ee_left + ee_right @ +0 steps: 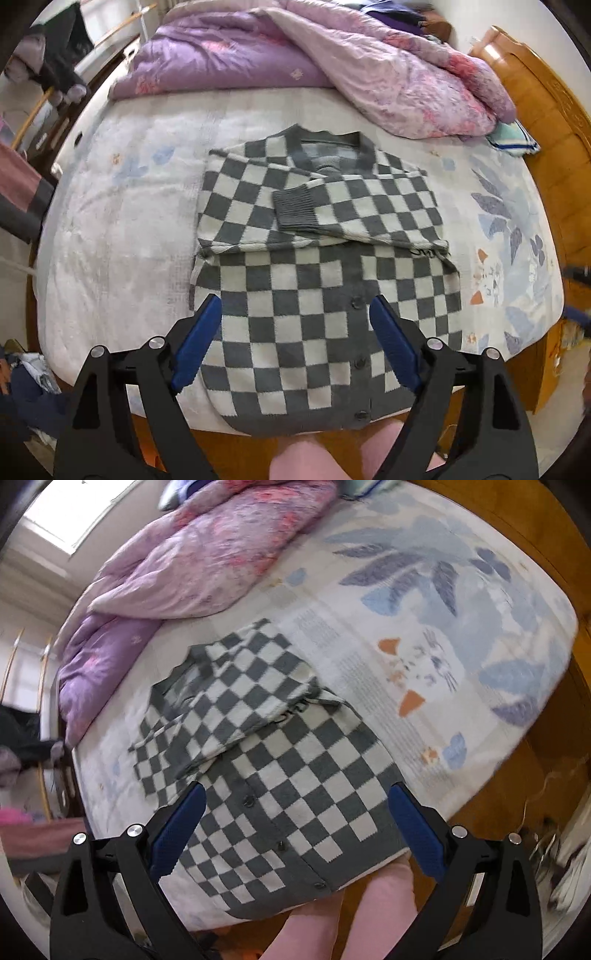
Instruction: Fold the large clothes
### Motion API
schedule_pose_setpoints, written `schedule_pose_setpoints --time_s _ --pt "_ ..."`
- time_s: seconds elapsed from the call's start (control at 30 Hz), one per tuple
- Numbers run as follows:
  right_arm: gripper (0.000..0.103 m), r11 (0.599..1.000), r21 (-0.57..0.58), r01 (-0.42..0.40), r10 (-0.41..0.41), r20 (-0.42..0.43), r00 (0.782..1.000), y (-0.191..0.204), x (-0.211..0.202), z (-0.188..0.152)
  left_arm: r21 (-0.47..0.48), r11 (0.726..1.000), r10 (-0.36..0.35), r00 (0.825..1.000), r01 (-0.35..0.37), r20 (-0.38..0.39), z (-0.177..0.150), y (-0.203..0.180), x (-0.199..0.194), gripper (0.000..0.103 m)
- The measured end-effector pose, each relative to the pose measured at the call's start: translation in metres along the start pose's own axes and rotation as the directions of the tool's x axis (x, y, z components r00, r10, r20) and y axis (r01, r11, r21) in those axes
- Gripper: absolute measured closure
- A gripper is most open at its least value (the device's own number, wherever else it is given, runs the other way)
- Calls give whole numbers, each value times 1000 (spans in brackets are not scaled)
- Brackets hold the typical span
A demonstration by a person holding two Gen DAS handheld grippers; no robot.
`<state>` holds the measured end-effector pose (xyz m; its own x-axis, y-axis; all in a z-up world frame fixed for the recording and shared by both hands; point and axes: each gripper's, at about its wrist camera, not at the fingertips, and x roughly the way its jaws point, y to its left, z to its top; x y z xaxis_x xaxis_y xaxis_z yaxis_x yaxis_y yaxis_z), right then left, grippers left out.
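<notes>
Grey-and-cream checked knit cardigan (325, 280) lies on the bed (122, 229), sleeves folded in, long axis running straight ahead from both wide, empty jaws, left gripper (295, 343) and right gripper (295, 830) poised above its near hem.

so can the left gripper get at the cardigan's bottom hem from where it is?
Probably yes. The left gripper is open and empty, hanging over the lower part of the checkered cardigan. The hem lies at the bed edge with nothing on it; only the folded sleeves sit further up.
</notes>
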<state>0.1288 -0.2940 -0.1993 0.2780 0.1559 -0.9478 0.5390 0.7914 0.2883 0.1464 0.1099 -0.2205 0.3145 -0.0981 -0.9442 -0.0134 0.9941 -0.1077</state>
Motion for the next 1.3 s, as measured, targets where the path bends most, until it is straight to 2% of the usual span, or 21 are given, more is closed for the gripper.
schedule_pose_setpoints --time_s 0.2,0.3,0.4,0.6,0.8,1.0,1.3 --pt "8 998 57 27 -24 -58 998 0 30 12 -71 997 -5 997 -1 -83 34 36 39 19" --pt "8 997 58 42 -38 -79 996 10 50 32 -86 995 41 993 -51 -108 50 47 57 16" --pt "8 998 52 32 -26 -109 994 23 71 53 -117 992 30 990 -47 -141 65 55 76 16" --pt "8 999 -3 33 -33 -163 986 53 111 94 -128 986 80 979 -105 -189 97 58 113 16" --pt "8 994 -86 68 -85 -213 973 81 157 138 -141 979 117 971 -148 -206 139 67 151 16" --pt "8 981 -155 118 -154 -241 958 94 200 175 -110 973 174 960 -201 -219 175 80 188 16" --pt "8 972 -160 171 -210 -270 940 94 246 213 -95 965 217 947 -245 -237 210 105 235 16"
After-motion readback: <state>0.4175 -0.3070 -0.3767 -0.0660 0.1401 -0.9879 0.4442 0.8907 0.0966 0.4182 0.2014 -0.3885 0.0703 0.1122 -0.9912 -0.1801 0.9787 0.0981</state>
